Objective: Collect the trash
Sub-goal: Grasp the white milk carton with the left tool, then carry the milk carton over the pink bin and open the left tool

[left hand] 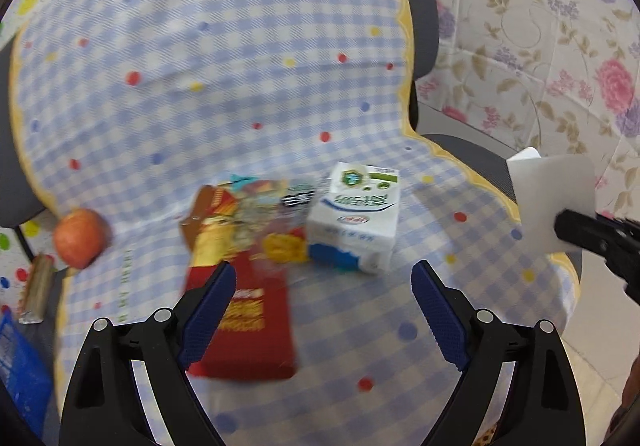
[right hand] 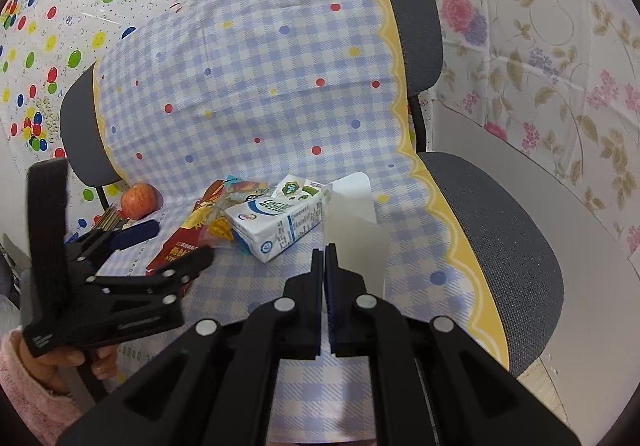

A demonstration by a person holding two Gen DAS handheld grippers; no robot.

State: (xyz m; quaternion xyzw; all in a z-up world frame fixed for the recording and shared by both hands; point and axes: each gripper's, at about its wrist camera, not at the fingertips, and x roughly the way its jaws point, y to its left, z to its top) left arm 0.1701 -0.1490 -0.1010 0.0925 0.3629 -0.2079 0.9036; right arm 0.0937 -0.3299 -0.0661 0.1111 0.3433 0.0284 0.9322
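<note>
The right claw is clenched on a white card, pinched at its lower edge and lifted off the chair. So one piece of trash is in hand, and I judge it now needs carrying to a bin; I see none for certain. The left claw hangs released over the seat, jaws wide, nothing between them. Just ahead lie a red packet and a milk carton, touching, on the checked cloth. An apple sits at the cloth's left edge. Next it should close on the packet.

blurred red packet, blue crate cut off at edge
</note>
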